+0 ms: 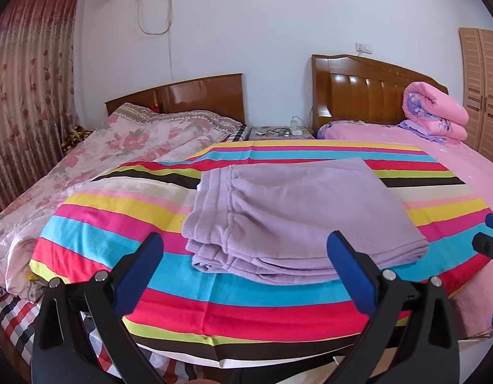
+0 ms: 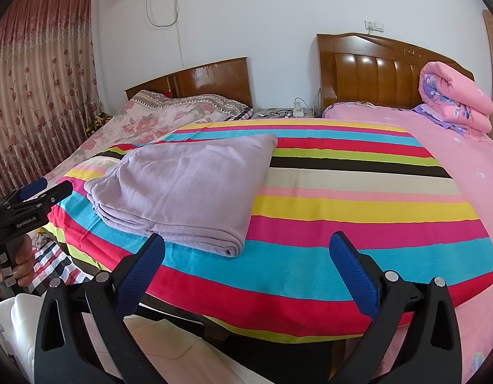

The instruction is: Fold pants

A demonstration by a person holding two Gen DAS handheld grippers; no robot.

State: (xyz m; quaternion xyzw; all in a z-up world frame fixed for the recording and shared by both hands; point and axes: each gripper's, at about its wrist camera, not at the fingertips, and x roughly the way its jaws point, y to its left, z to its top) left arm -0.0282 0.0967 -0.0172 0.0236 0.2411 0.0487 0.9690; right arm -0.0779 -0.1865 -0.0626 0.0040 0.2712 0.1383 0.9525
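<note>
The lilac knit pants lie in a compact, layered rectangle on the rainbow-striped cotton sheet spread over the bed, ribbed cuffs and waistband stacked at the left edge. To my eye the fold is essentially done, so what remains for you is checking and tidying. If you touch it again, press down lightly on the top layer and square the stacked edges rather than pinching and lifting, which would likely drag the layers apart.

Your left gripper hovers just in front of the bundle's near edge, its blue-padded fingers spread wide and holding nothing, the cloth seen between them but not touched. Your right gripper is equally wide open and empty, with the bundle off to its left, near its left finger; bare striped sheet lies between the pads.
</note>
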